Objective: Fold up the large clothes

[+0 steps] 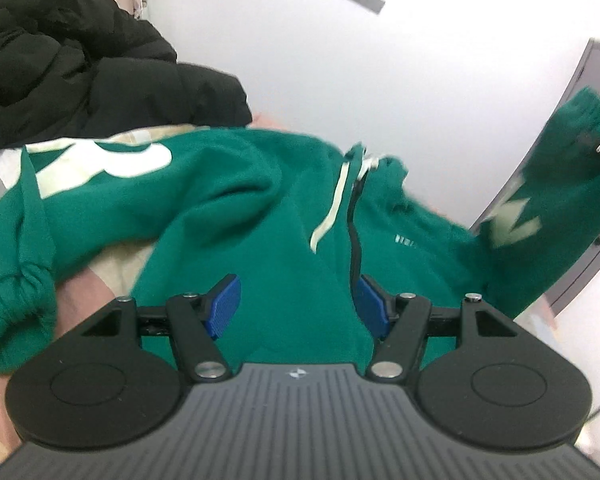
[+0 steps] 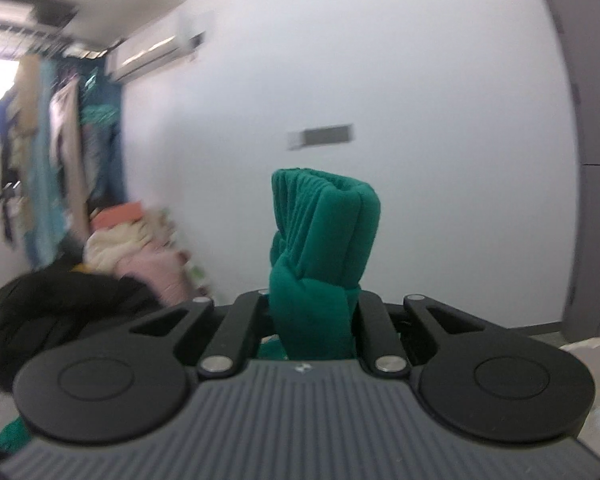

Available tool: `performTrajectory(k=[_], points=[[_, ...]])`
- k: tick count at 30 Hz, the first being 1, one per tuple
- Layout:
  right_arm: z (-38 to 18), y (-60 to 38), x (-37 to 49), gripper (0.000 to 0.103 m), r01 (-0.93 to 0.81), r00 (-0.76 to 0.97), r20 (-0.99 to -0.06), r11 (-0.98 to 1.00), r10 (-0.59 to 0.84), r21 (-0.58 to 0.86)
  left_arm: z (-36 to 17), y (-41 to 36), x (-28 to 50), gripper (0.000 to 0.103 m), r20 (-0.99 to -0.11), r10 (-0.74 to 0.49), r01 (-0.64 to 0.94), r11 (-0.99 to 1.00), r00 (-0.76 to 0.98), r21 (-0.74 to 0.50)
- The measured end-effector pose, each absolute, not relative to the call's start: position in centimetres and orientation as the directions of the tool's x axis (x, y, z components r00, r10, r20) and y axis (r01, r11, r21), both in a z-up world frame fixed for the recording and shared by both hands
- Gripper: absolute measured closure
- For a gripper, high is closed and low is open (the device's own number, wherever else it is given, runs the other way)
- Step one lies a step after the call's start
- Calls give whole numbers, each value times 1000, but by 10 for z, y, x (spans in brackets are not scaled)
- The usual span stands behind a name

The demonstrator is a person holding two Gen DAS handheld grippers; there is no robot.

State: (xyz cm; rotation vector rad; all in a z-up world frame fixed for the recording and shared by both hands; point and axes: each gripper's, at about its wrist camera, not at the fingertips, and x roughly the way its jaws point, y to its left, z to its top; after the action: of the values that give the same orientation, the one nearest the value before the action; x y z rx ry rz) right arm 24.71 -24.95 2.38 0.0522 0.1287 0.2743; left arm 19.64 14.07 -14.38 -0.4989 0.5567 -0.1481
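Spreading step: my right gripper (image 2: 314, 320) clamps the cuff (image 2: 324, 216) of the green hoodie (image 1: 236, 208) raised ahead, my left gripper (image 1: 296, 304) gapes empty over its body below, which I judge needs pinning next.

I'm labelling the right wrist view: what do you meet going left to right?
Hanging clothes → black jacket → air conditioner → green cuff held in the right tongs → grey cabinet.
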Motion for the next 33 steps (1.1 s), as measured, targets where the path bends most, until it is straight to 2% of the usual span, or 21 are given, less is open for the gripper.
performTrajectory(k=[3, 11, 14, 19, 22, 23, 24, 26, 29, 32, 33], points=[[-4, -201, 228, 88, -315, 939, -149, 949, 311, -6, -140, 160, 192, 34, -436, -273, 1, 848, 858, -529], [-85, -123, 199, 88, -407, 870, -304, 914, 388, 3, -145, 184, 190, 34, -378, -266, 15, 834, 887, -551], [-117, -114, 193, 87, -431, 827, -388, 902, 407, 29, -161, 180, 202, 34, -412, -299, 15, 823, 860, -567], [-155, -100, 206, 87, -412, 761, -500, 903, 413, 121, -171, 174, 215, 34, -420, -318, 33, 828, 850, -559], [-165, -99, 207, 79, -404, 729, -540, 901, 421, 157, -173, 170, 219, 34, -421, -316, 39, 835, 850, -549], [-163, -101, 206, 73, -404, 722, -544, 899, 426, 168, -174, 170, 220, 34, -423, -314, 38, 838, 850, -544], [-163, -103, 203, 62, -405, 718, -544, 896, 434, 180, -174, 169, 219, 34, -424, -314, 39, 840, 850, -542], [-161, -112, 194, 46, -409, 704, -545, 887, 456, 213, -170, 169, 215, 34, -427, -314, 48, 848, 848, -528], [-147, -120, 174, 43, -455, 670, -555, 864, 493, 217, -165, 172, 209, 34, -428, -291, 44, 865, 856, -500], [-134, -130, 150, 25, -486, 675, -537, 853, 506, 192, -163, 173, 204, 34, -436, -290, 32, 860, 852, -509], [-130, -136, 142, 25, -485, 677, -528, 850, 513, 204, -161, 172, 202, 34, -434, -297, 37, 857, 851, -514]])
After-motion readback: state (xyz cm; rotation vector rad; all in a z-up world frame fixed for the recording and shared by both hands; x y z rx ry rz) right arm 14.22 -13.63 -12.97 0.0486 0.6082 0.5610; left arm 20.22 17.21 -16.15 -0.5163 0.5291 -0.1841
